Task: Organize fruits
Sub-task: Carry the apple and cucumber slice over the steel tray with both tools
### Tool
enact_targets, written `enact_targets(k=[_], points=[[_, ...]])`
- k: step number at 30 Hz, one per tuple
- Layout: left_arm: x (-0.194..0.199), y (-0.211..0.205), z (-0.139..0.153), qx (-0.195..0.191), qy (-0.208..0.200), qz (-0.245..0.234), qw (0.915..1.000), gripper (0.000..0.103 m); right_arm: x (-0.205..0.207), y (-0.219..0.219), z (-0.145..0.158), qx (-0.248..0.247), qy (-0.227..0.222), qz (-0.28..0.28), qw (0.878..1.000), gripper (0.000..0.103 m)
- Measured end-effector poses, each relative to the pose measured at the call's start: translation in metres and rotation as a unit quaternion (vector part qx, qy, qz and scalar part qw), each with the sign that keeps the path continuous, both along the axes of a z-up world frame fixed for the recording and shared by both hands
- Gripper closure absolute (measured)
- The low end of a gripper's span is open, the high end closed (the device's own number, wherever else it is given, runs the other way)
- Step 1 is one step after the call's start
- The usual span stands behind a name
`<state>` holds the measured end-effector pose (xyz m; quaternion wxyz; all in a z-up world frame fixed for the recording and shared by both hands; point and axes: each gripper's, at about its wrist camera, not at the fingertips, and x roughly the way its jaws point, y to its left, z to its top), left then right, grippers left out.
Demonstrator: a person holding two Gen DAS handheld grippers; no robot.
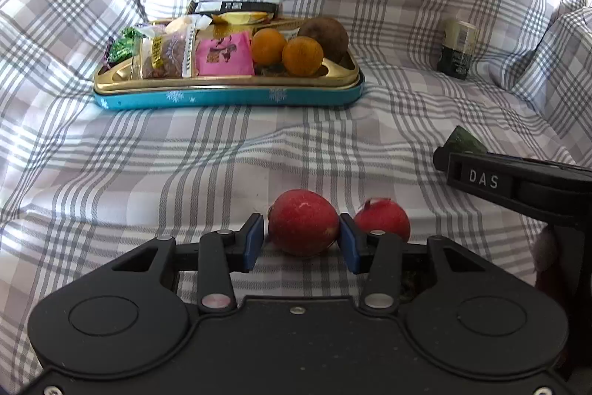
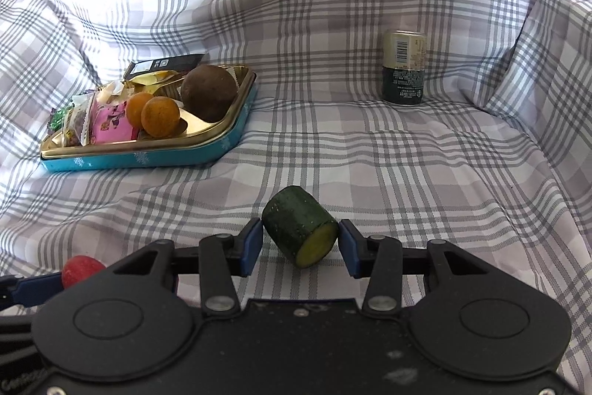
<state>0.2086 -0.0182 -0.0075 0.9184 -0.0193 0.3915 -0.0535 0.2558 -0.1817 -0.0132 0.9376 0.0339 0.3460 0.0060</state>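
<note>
The left gripper stands open around a red fruit resting on the plaid cloth: the right pad touches it, the left pad stands clear. A second red fruit lies just beside it. The right gripper is clamped on a cut green cucumber piece, both pads in contact. Farther back, a gold-and-blue tin tray holds two oranges, a brown round fruit and snack packets. A can stands apart, upright.
</note>
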Motion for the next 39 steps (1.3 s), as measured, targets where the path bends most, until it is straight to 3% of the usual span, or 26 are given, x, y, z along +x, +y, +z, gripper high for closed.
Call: enact_targets(k=[7,16,23,32,39], points=[[-0.012,0.004,0.005,0.002,-0.022,0.004,0.9997,0.054,-0.005,-0.001,0.004,0.002,-0.009,-0.001,1.0,0.057],[-0.059,0.03,0.027,-0.012,-0.036,0.027,0.9989,0.054,-0.027,0.005,0.014,-0.003,-0.037,0.015,0.999,0.057],[-0.102,0.043,0.032,-0.012,-0.047,0.029,0.9984,0.054,-0.072,0.017,0.03,-0.009,-0.077,0.035,0.996,0.057],[-0.149,0.05,0.022,-0.016,-0.057,0.017,0.9981,0.054,-0.154,0.023,0.033,0.016,-0.075,0.044,0.996,0.057],[-0.168,0.044,0.017,-0.003,-0.074,0.012,0.9972,0.054,-0.197,0.027,0.028,0.004,-0.07,0.053,0.996,0.057]])
